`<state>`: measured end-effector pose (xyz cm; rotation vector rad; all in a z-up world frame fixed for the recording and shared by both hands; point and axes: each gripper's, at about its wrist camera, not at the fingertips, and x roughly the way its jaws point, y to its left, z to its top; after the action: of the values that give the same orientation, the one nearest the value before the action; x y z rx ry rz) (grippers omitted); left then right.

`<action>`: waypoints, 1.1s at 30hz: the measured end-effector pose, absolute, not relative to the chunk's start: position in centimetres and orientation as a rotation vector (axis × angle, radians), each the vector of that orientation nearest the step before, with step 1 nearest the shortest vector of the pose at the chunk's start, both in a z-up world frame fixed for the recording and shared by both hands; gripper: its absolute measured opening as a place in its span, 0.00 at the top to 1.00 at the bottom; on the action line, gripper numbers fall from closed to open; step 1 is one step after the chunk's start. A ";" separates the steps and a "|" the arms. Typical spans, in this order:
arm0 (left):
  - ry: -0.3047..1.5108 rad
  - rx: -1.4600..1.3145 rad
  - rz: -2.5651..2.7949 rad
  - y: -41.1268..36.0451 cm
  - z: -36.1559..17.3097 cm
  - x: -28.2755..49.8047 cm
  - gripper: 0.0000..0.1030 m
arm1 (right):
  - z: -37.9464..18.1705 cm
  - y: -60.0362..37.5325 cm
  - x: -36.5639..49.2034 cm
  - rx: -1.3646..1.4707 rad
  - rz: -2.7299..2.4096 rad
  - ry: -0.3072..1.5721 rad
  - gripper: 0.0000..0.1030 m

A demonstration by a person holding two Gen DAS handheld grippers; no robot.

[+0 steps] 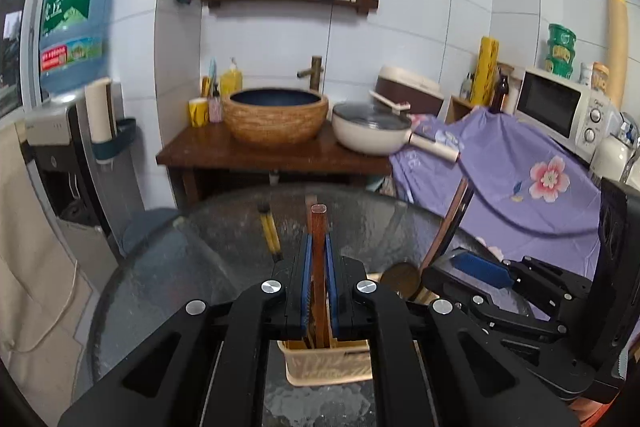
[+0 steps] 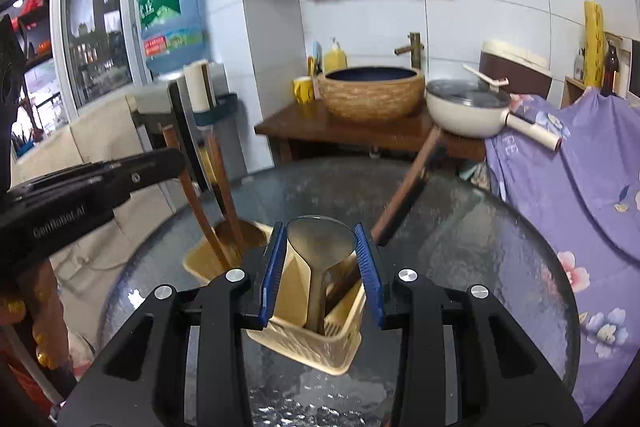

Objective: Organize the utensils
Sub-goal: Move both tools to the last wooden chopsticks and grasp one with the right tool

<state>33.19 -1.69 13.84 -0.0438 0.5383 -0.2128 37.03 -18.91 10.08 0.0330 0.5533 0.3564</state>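
A beige utensil basket [image 2: 320, 347] stands on the round glass table [image 2: 500, 267]. My left gripper [image 1: 319, 239] is shut on a pair of brown wooden chopsticks [image 1: 319, 217]. Their lower ends reach into the basket [image 1: 328, 363], in its left compartment [image 2: 224, 251] as the right wrist view shows it. My right gripper [image 2: 320, 231] has its blue pads against both edges of a metal spoon's bowl [image 2: 320, 247], and the spoon's handle stands down in the near compartment. A long brown-handled utensil [image 2: 404, 187] leans out of the basket behind the spoon. The right gripper [image 1: 436, 271] sits just right of the left one.
Yellow chopsticks [image 1: 270, 231] lie on the glass at the far side. Beyond the table stand a wooden counter [image 1: 272, 155] with a woven basin [image 1: 275, 119] and a cream pan [image 1: 372, 131]. A purple flowered cloth [image 1: 520, 171] drapes at right, and a water dispenser [image 1: 72, 35] stands at left.
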 end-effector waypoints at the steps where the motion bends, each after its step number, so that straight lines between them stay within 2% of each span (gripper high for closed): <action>1: 0.548 -0.045 -0.213 -1.7 13.1 33.2 0.93 | 9.6 -18.8 37.0 0.025 0.354 0.557 0.65; 9: 0.592 -0.045 -0.215 -1.6 11.0 33.7 0.93 | 7.8 -18.2 36.5 -0.019 0.340 0.548 0.65; 11: 0.586 -0.048 -0.216 -1.5 11.0 33.5 0.93 | 7.8 -18.4 36.5 -0.009 0.340 0.544 0.58; 13: 0.579 -0.040 -0.218 -1.6 11.3 33.1 0.88 | 8.0 -18.7 36.0 0.003 0.338 0.517 0.39; 14: 0.568 -0.031 -0.217 -1.6 11.4 32.7 0.80 | 8.3 -19.0 35.4 0.011 0.336 0.498 0.39; 15: 0.557 -0.022 -0.215 -1.6 11.6 32.0 0.66 | 8.5 -19.2 35.0 0.012 0.336 0.488 0.39; 16: 0.539 -0.018 -0.213 -1.5 11.8 31.3 0.57 | 8.7 -19.4 34.6 0.013 0.335 0.479 0.39; 17: 0.521 -0.018 -0.211 -1.5 11.9 30.6 0.41 | 9.0 -19.6 34.0 0.015 0.330 0.469 0.39; 18: 0.501 -0.021 -0.211 -1.3 11.9 29.7 0.30 | 9.1 -20.0 33.1 0.016 0.320 0.460 0.39; 21: 0.489 -0.022 -0.220 -1.2 11.2 27.4 0.19 | 8.7 -21.1 31.2 0.024 0.300 0.472 0.36; 23: 0.521 -0.006 -0.236 -1.5 9.9 26.2 0.18 | 7.4 -22.3 29.9 0.037 0.254 0.508 0.32; 30: 0.696 0.097 -0.224 -3.1 2.0 24.0 0.18 | -0.6 -26.0 28.5 0.069 0.110 0.753 0.32; 32: 0.746 0.072 -0.236 -3.0 0.5 23.8 0.20 | -3.1 -27.3 28.3 0.111 0.076 0.831 0.38; 33: 0.767 0.057 -0.244 -2.9 -0.2 23.7 0.21 | -3.9 -27.5 28.2 0.122 0.073 0.856 0.45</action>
<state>23.71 -2.92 -0.15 0.0570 0.7665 -0.2437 28.25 -27.50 -3.92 0.1220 0.8559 0.0726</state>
